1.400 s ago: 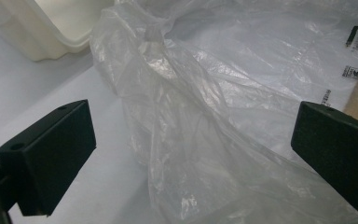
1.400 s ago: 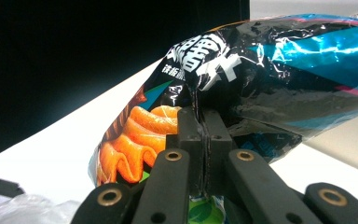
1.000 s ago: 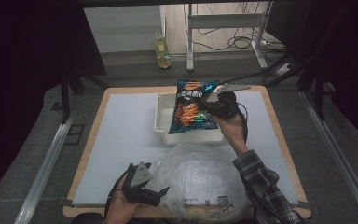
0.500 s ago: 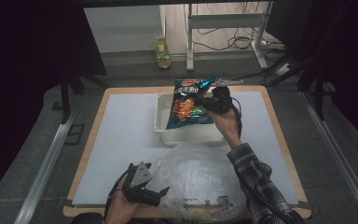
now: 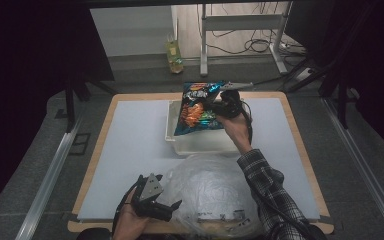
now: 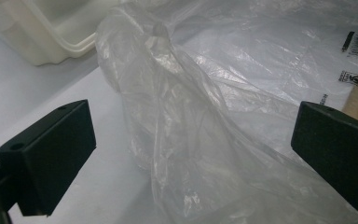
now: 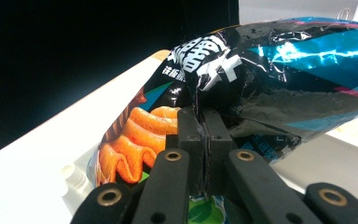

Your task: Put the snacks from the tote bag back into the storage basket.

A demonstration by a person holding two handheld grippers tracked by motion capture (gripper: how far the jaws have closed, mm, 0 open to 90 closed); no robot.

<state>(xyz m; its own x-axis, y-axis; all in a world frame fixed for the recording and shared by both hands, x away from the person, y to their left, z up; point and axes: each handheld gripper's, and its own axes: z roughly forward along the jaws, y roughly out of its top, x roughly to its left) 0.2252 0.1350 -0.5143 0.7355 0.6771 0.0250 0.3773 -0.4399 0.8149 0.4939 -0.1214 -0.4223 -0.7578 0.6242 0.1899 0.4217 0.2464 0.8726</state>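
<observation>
One chip bag (image 5: pixel 198 106) hangs over the single white bin (image 5: pixel 200 141) near the table's far edge, the right gripper (image 5: pixel 219 102) clamped tight on its foil. The right gripper view shows orange snack print. Bare table (image 5: pixel 130 145) lies open at left. Near the front edge, the left gripper (image 5: pixel 167 209), jaws spread wide, straddles one clear plastic bag (image 5: pixel 207 192).

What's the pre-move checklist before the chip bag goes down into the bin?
1. Right gripper shut on chip bag: ok.
2. Bag over the white bin: ok.
3. Bag clear of the bin floor: cannot tell.
4. Left gripper open, jaws either side of the plastic bag, not clamped: ok.
5. Plastic bag apart from the bin: cannot tell; its near edge lies close.
</observation>
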